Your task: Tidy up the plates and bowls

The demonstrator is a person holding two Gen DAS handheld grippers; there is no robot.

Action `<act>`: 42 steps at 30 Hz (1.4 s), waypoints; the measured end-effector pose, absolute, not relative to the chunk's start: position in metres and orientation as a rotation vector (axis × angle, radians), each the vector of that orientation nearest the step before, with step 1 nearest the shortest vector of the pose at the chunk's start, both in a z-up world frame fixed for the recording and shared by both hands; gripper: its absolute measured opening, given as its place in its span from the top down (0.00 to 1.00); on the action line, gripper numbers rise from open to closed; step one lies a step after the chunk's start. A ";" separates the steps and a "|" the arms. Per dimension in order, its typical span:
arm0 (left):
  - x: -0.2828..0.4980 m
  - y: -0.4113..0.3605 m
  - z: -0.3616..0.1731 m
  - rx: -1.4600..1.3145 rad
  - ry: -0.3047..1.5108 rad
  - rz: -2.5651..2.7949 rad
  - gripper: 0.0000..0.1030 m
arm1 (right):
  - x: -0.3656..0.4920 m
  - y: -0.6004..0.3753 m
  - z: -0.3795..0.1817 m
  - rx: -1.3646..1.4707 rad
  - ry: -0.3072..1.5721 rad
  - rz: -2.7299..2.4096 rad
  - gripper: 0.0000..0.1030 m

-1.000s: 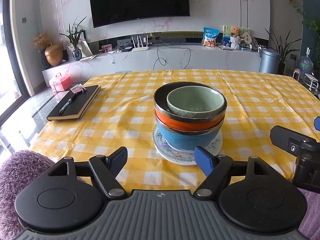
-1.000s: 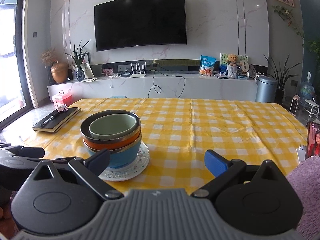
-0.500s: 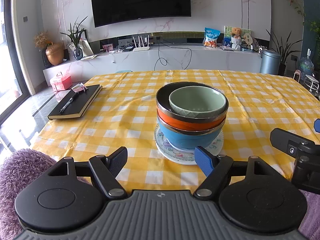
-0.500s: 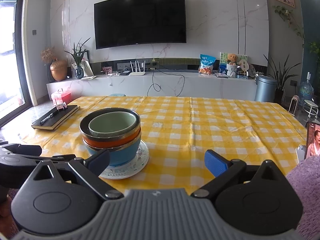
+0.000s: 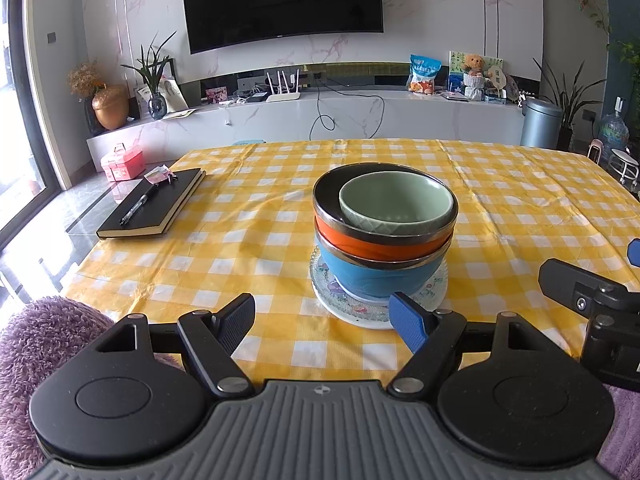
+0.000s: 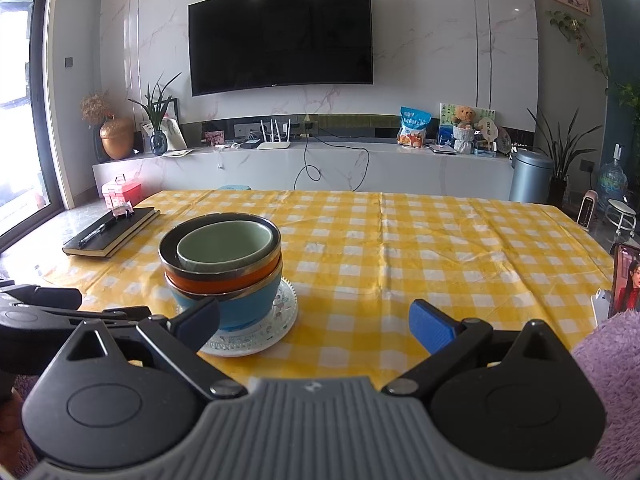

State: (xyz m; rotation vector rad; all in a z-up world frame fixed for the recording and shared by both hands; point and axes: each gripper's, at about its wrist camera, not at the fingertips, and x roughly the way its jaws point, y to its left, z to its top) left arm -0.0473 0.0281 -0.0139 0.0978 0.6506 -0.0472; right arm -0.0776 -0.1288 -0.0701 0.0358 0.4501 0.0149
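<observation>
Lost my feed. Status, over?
Left gripper open, right gripper open, both empty. Bowls stacked on plate. Nothing in the way.

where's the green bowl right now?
The green bowl sits on top of the stack, nested in the orange bowl above the blue bowl on the patterned plate, centre of the left wrist view, right of the black notebook.

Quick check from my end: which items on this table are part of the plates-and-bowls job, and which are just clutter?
Job items, one stack:
green bowl
orange bowl
blue bowl
patterned plate underneath

Just lying about:
black notebook with pen
phone at the table's right edge
</observation>
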 end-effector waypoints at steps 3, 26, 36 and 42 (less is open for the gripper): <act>-0.047 0.028 -0.014 0.099 0.649 -0.048 0.13 | -0.078 -0.129 -0.070 0.036 0.451 0.015 0.04; -0.046 0.028 -0.013 0.108 0.648 -0.047 0.13 | -0.076 -0.127 -0.072 0.024 0.453 0.019 0.04; -0.048 0.028 -0.012 0.110 0.640 -0.051 0.13 | -0.077 -0.126 -0.073 0.023 0.456 0.017 0.04; -0.049 0.028 -0.012 0.105 0.637 -0.049 0.13 | -0.077 -0.126 -0.074 0.024 0.458 0.018 0.04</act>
